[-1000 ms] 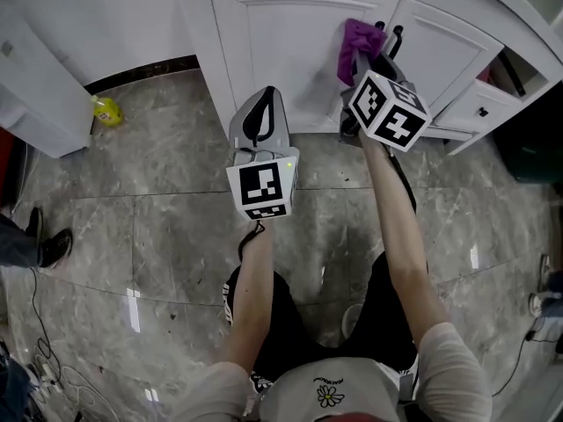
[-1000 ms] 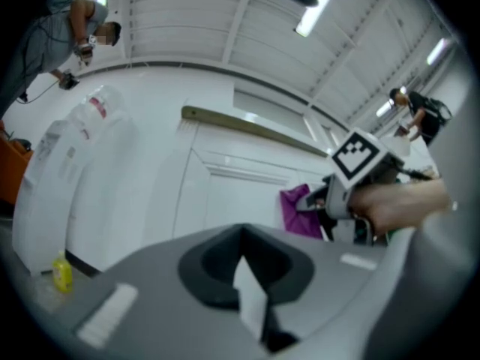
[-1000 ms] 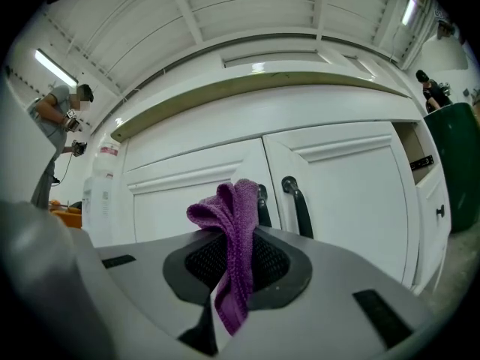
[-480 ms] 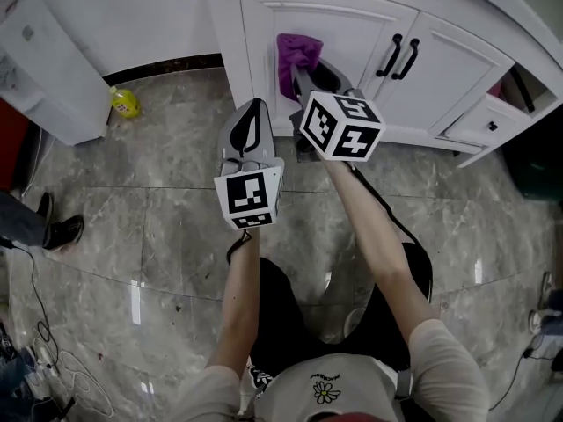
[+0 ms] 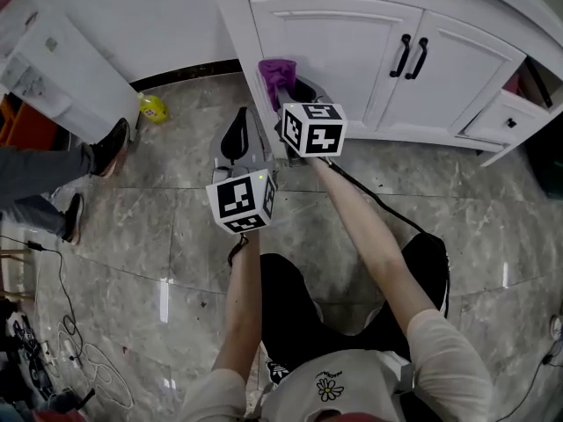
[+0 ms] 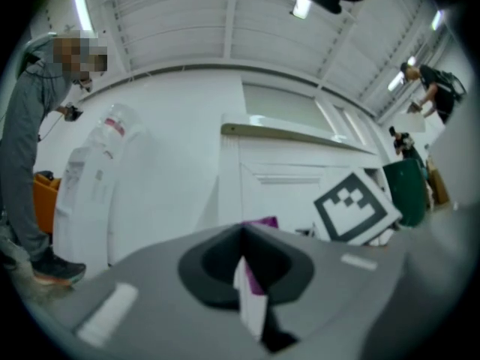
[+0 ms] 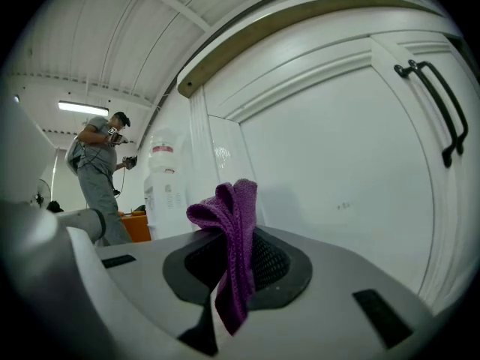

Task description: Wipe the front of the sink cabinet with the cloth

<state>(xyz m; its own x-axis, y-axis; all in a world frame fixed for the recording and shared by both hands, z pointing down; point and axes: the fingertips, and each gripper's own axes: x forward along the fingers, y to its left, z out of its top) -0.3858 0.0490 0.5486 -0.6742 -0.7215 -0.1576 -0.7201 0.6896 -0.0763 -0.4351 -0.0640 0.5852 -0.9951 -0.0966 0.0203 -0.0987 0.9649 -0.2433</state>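
The white sink cabinet (image 5: 334, 42) has two doors with black handles (image 5: 412, 56). A purple cloth (image 5: 276, 71) is pinched in my right gripper (image 5: 288, 90), which holds it against the left edge of the left door. In the right gripper view the cloth (image 7: 229, 223) sticks up out of the shut gripper (image 7: 232, 276), close to the door panel (image 7: 337, 186). My left gripper (image 5: 236, 128) hangs just left of it over the floor, shut and holding nothing. The left gripper view shows that gripper (image 6: 244, 276), with the cloth (image 6: 262, 222) beyond it.
A yellow bottle (image 5: 152, 107) lies on the marble floor by the wall. A white water dispenser (image 5: 48, 55) stands at the left, with a person's legs (image 5: 62, 170) beside it. Cables (image 5: 53, 359) lie at lower left. A drawer (image 5: 510, 117) is open at right.
My right gripper has carried the cloth leftward across the left door to its left edge. The left gripper shifted a little left. A person's legs came into view at the left.
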